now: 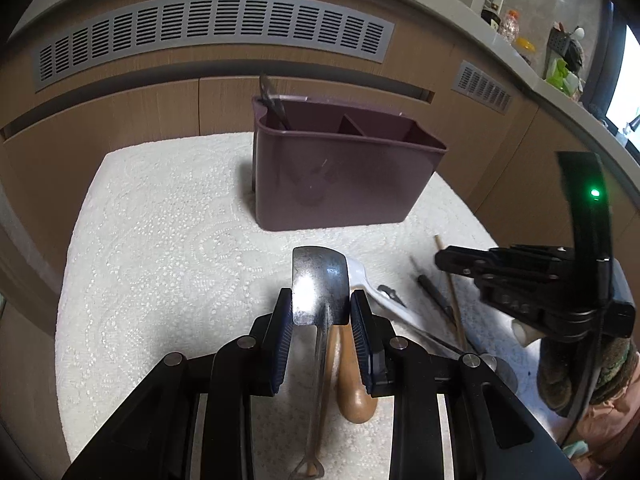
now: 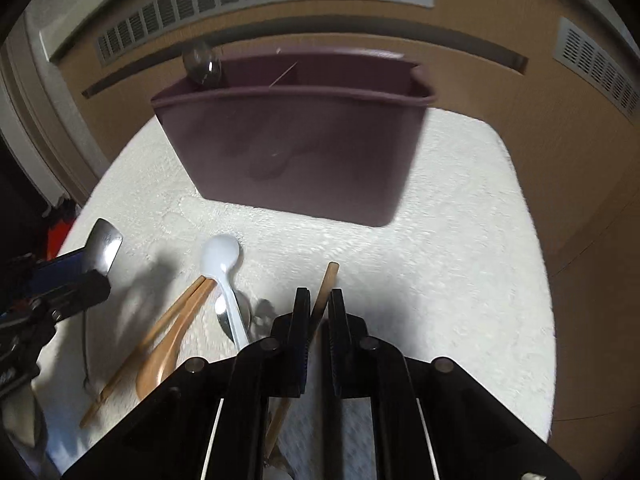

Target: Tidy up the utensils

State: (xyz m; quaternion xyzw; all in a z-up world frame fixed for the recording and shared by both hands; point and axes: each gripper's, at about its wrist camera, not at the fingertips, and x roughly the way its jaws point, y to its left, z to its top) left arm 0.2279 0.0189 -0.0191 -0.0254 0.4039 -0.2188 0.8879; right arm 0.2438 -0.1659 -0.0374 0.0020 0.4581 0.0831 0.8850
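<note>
Both your grippers are holding utensils in front of the maroon caddy.

Your left gripper pinches the flat, squared-off bowl of a scuffed metal spoon, its thin handle trailing back toward you over the white textured mat. Your right gripper is closed narrow on a light wooden chopstick tilted toward the caddy. A metal spoon already stands in the caddy's left compartment. Between you and the caddy lie a white plastic spoon, a wooden spoon and another chopstick.
</note>
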